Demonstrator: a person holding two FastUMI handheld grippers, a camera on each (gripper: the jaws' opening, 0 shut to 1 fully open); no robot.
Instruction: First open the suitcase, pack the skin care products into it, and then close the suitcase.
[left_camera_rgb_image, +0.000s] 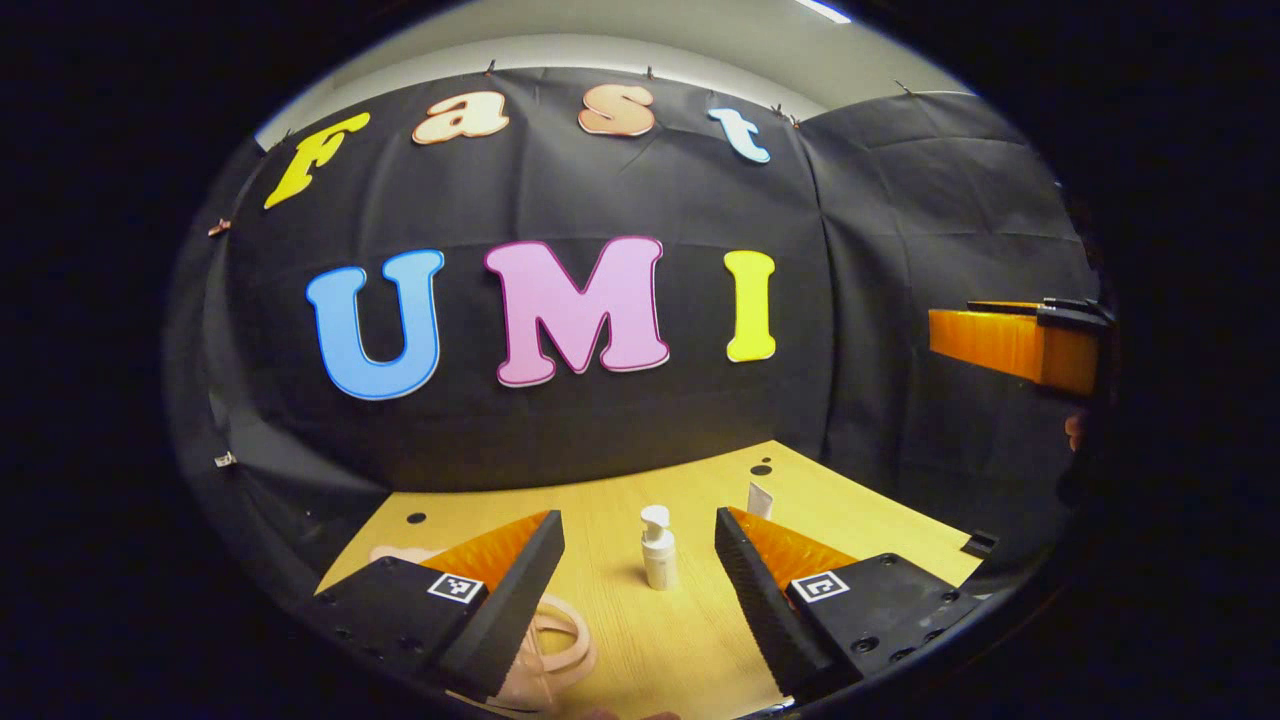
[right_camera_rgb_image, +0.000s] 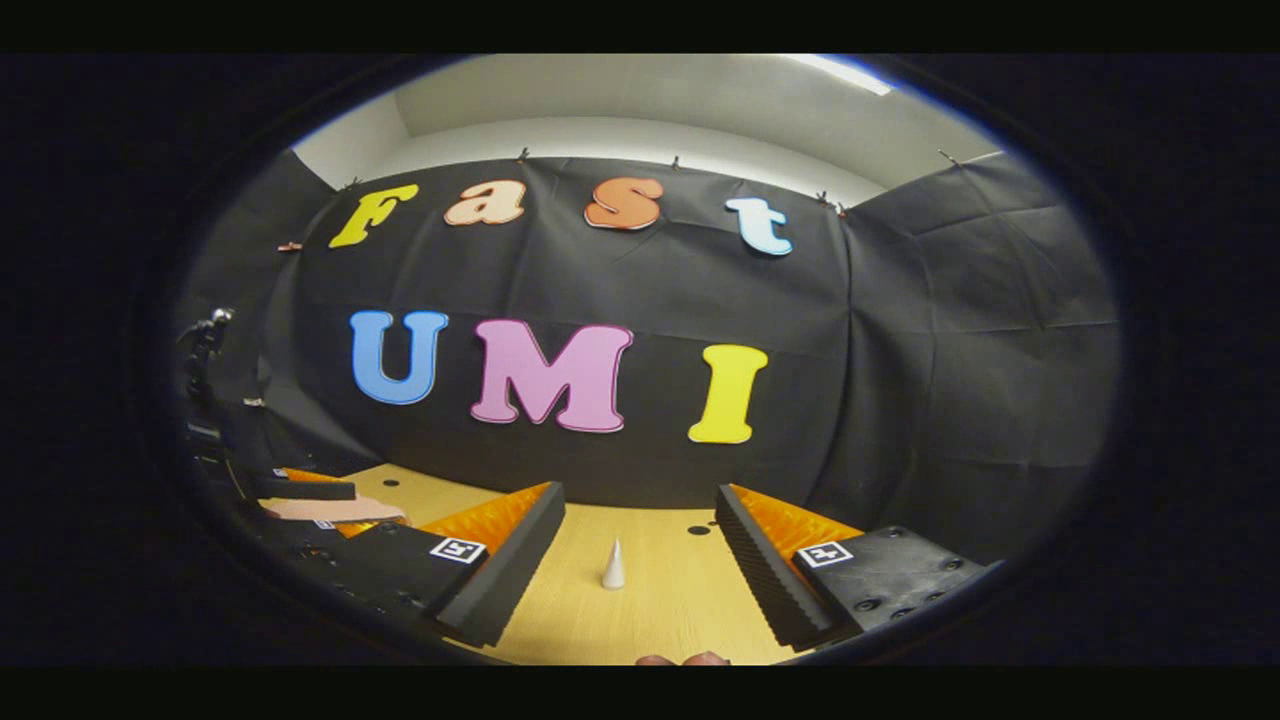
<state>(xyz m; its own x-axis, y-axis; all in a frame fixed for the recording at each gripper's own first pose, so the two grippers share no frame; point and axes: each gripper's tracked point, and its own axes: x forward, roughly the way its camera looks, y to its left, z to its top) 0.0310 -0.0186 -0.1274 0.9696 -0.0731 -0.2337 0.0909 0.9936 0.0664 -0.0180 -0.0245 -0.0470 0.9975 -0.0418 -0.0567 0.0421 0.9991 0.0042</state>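
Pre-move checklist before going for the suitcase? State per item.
1. Left gripper open, nothing held: ok.
2. Right gripper open, nothing held: ok.
3. Pump bottle upright on the table, ahead of the left gripper: ok.
4. White tube standing on the table ahead of the right gripper: ok.
5. Suitcase open: cannot tell; a pink object lies under the left finger, identity unclear.
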